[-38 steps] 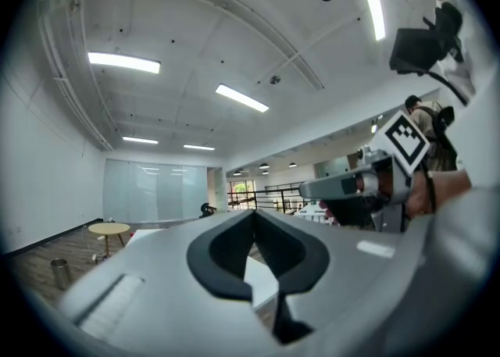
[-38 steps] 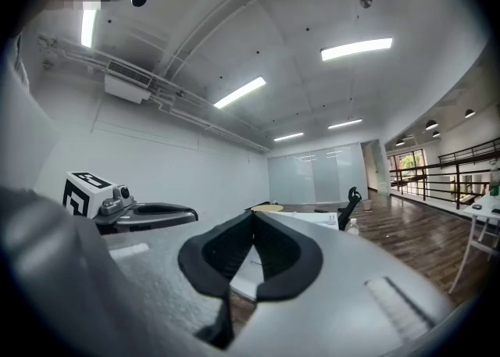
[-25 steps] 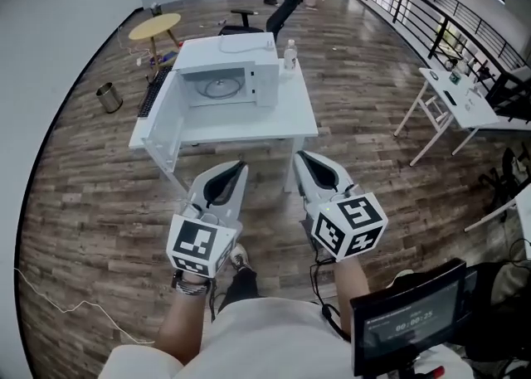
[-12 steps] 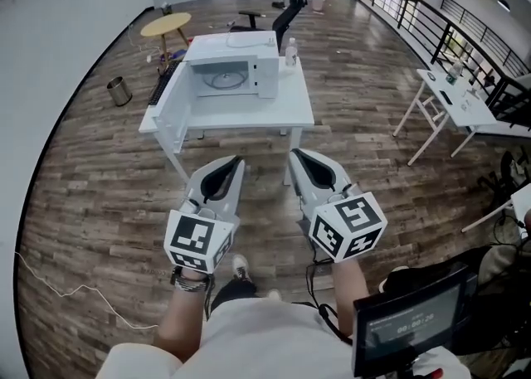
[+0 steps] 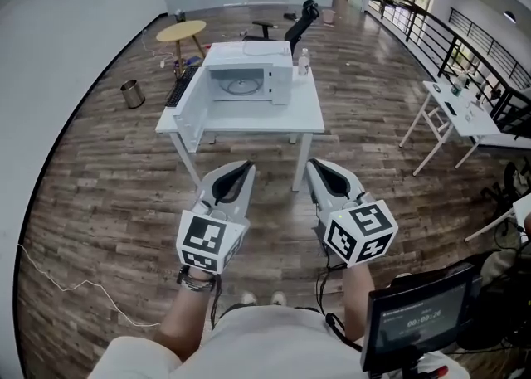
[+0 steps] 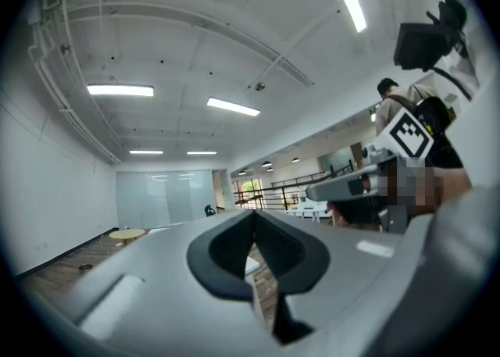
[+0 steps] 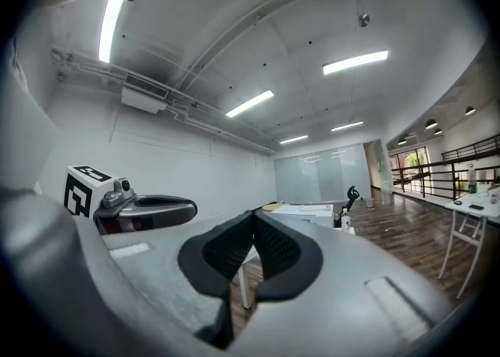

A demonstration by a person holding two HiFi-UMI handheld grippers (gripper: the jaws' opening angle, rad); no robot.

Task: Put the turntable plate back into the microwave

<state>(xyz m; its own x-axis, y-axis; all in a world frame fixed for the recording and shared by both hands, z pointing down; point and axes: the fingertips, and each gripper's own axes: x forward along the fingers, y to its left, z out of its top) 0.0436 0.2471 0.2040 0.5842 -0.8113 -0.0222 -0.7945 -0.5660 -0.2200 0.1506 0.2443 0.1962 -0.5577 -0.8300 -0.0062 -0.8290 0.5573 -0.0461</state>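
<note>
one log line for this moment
left claw: shut, empty | right claw: shut, empty | microwave: door open, turntable plate appears inside | table: both claws short of it

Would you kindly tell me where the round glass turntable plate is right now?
In the head view, the round glass turntable plate lies inside the open white microwave on the white table, upper centre.

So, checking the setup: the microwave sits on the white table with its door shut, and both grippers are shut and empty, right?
No: the head view shows the microwave with its door open, swung left. It does sit on the white table, and the left gripper and right gripper are shut and empty.
</note>
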